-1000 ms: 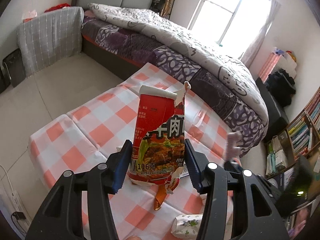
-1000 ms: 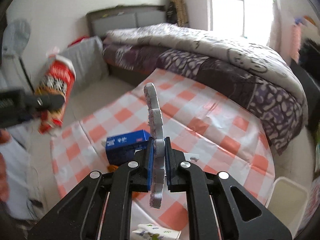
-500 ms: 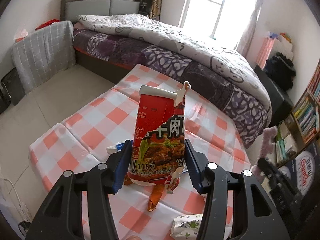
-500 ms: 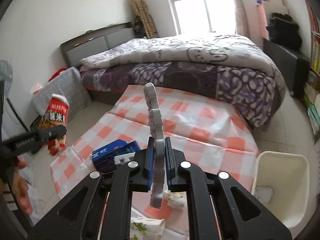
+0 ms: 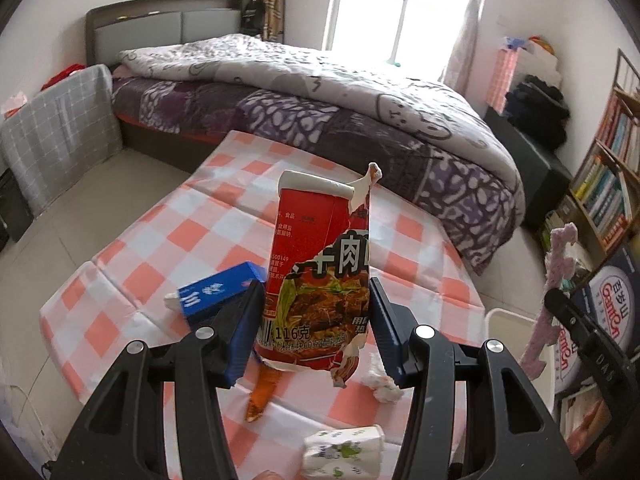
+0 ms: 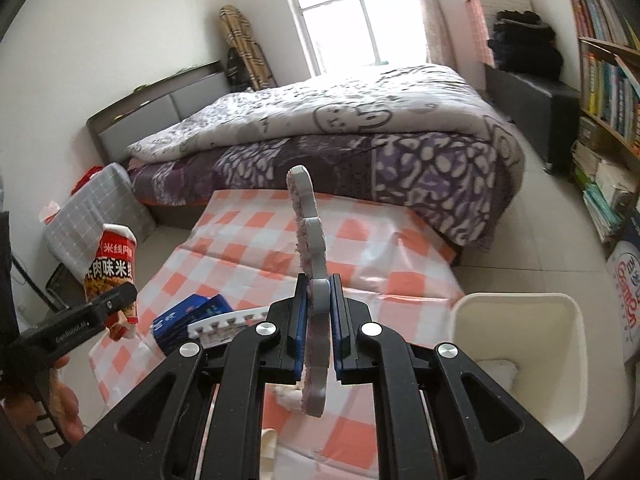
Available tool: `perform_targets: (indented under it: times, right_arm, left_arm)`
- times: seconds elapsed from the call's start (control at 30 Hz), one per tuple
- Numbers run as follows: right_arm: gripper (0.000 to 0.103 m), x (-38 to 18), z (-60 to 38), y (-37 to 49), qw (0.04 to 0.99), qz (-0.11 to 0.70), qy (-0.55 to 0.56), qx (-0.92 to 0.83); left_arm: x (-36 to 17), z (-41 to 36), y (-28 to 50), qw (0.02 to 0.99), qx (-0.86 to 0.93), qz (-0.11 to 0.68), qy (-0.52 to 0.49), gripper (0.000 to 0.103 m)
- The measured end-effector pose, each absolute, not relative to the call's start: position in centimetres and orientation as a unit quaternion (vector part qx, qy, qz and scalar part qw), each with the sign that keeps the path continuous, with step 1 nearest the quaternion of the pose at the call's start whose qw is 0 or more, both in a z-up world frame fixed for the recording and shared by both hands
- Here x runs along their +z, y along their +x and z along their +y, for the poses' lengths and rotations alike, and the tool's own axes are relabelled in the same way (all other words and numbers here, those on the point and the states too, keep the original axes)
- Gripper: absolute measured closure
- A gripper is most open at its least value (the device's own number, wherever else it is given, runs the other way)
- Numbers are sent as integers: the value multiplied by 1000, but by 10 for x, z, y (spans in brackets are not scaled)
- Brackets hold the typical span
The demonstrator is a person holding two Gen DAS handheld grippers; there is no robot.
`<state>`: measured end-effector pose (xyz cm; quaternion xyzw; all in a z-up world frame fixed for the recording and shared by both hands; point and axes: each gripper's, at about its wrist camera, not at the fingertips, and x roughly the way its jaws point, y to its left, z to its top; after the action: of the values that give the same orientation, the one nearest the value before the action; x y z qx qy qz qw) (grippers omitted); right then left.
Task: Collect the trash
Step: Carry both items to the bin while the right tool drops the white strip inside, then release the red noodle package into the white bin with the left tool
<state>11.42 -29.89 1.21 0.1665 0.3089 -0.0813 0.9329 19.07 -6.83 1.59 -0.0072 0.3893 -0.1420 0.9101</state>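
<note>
The left gripper (image 5: 316, 332) is clamped on a torn red noodle packet (image 5: 320, 272), held upright above the checked tablecloth (image 5: 132, 280); the packet's lower edge hides part of an orange scrap (image 5: 262, 394). The right gripper (image 6: 318, 328) pinches a flat pinkish foam piece (image 6: 310, 240) edge-on, so its outline is hard to read (the left view shows it notched). A white bin (image 6: 520, 364) stands beside the table, its contents mostly cut off. A blue box (image 5: 218, 292), crumpled tissue (image 5: 382, 384) and printed paper cup (image 5: 344, 450) lie on the cloth.
</note>
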Motion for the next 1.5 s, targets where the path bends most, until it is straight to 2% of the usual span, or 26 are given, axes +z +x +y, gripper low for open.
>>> perform_targets:
  times: [0.4, 0.57, 0.6, 0.63, 0.7, 0.73, 1.03, 1.27, 1.3, 1.33, 1.4, 1.5]
  right_arm:
    - [92, 1, -378, 77, 899, 338, 216, -174]
    - [87, -5, -412, 54, 880, 348, 242, -217]
    - [71, -5, -417, 50, 877, 348, 245, -223]
    - [45, -5, -422, 44, 874, 346, 249, -232]
    - [21, -4, -436, 28, 866, 332, 259, -270]
    - [17, -2, -443, 20, 862, 323, 268, -283]
    - [9, -3, -484, -23, 843, 313, 265, -347]
    - [7, -2, -500, -42, 839, 305, 258, -369]
    - [7, -2, -503, -44, 838, 304, 261, -372]
    - [7, -2, -505, -47, 836, 302, 265, -374]
    - [7, -2, -508, -50, 834, 300, 270, -377]
    - [7, -2, -507, -51, 833, 300, 269, -379]
  left_arm:
    - [9, -140, 164, 901, -211, 377, 32, 51]
    - [5, -181, 145, 893, -254, 367, 56, 51]
    - [3, -192, 140, 889, -267, 367, 61, 51]
    - [1, -200, 136, 886, -276, 368, 64, 51]
    - [-3, -215, 128, 879, -292, 371, 71, 51]
    - [-5, -223, 124, 874, -302, 374, 71, 51]
    - [-34, -284, 94, 836, -360, 404, 91, 51]
    - [-50, -319, 83, 814, -389, 422, 87, 49]
    - [-52, -326, 83, 812, -396, 420, 85, 47]
    - [-53, -329, 83, 813, -398, 417, 83, 37]
    - [-55, -334, 83, 811, -404, 416, 74, 24]
    - [-58, -336, 82, 808, -403, 422, 81, 23]
